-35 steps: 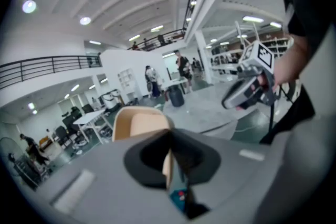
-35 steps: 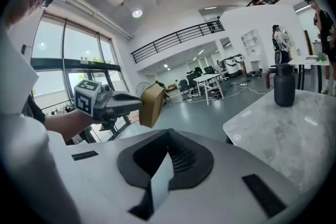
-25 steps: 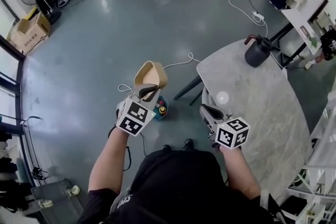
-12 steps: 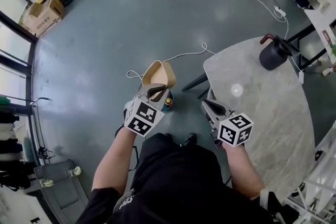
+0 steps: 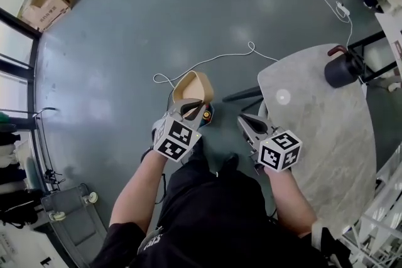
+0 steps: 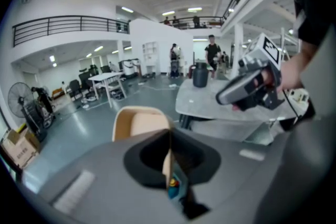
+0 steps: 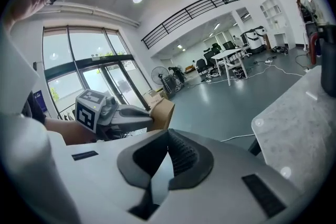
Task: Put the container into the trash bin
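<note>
Head view: the left gripper point(image 5: 190, 110), its fingers pinching the wall of the tan container point(image 5: 193, 86), has sunk toward the floor beside the desk point(image 5: 326, 135). The right gripper point(image 5: 246, 124), fingers pressed together and empty, follows alongside. The carry seems unfinished, as no trash bin shows yet.

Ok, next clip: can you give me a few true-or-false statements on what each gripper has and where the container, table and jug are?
1. The left gripper is shut on the wall of the tan container. True.
2. The right gripper holds a cup. False: its jaws are together, with nothing between them.
3. A dark jug stands on the round table. True.
4. The container rests on the table. False: it is held up over the floor, left of the table.
</note>
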Demonstrator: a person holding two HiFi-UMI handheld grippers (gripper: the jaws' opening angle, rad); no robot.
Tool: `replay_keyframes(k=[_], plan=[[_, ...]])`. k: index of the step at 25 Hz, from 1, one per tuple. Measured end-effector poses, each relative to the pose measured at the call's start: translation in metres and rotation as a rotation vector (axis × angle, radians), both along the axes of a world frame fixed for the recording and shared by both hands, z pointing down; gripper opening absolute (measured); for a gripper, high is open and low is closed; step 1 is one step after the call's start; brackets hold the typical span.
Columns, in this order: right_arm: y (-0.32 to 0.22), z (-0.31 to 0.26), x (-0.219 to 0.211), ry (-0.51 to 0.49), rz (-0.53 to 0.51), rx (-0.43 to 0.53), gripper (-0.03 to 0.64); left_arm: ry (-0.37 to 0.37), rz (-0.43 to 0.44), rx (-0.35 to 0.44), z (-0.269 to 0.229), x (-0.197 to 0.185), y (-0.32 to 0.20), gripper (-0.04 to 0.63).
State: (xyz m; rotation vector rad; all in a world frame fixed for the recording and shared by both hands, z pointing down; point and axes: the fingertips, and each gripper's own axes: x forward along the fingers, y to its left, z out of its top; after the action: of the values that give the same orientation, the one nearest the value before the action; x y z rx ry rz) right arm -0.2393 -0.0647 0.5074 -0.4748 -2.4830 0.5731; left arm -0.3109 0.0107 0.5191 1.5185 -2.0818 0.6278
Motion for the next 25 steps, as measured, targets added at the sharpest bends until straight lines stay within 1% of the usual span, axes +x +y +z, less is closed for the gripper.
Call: replay_keyframes(k=[3,7,12,15,19,25], plan=[[0.015,0.014,-0.014,0.023,-0.011,0.006,-0.006,0.022,0.023,-0.033,0.027,-0.009,0.01,0.018],[0.026,0.036,-0.032,0.067,0.003,-0.001,-0.006,0.066,0.038,-0.063,0.064,-0.024,0.016,0.018],[0.035,0.076,-0.038,0.142,0.011,-0.02,-0.006,0.132,0.063,-0.093,0.113,-0.03,0.016,0.018],[0.034,0.103,-0.04,0.181,0.024,-0.024,-0.006,0.162,0.069,-0.114,0.142,-0.034,0.015,0.018],[0.025,0.134,-0.044,0.208,0.05,-0.028,-0.006,0.204,0.068,-0.132,0.179,-0.035,0.014,0.018],[0.019,0.174,-0.047,0.242,0.073,-0.018,-0.006,0.254,0.079,-0.191,0.246,-0.037,0.012,0.018]])
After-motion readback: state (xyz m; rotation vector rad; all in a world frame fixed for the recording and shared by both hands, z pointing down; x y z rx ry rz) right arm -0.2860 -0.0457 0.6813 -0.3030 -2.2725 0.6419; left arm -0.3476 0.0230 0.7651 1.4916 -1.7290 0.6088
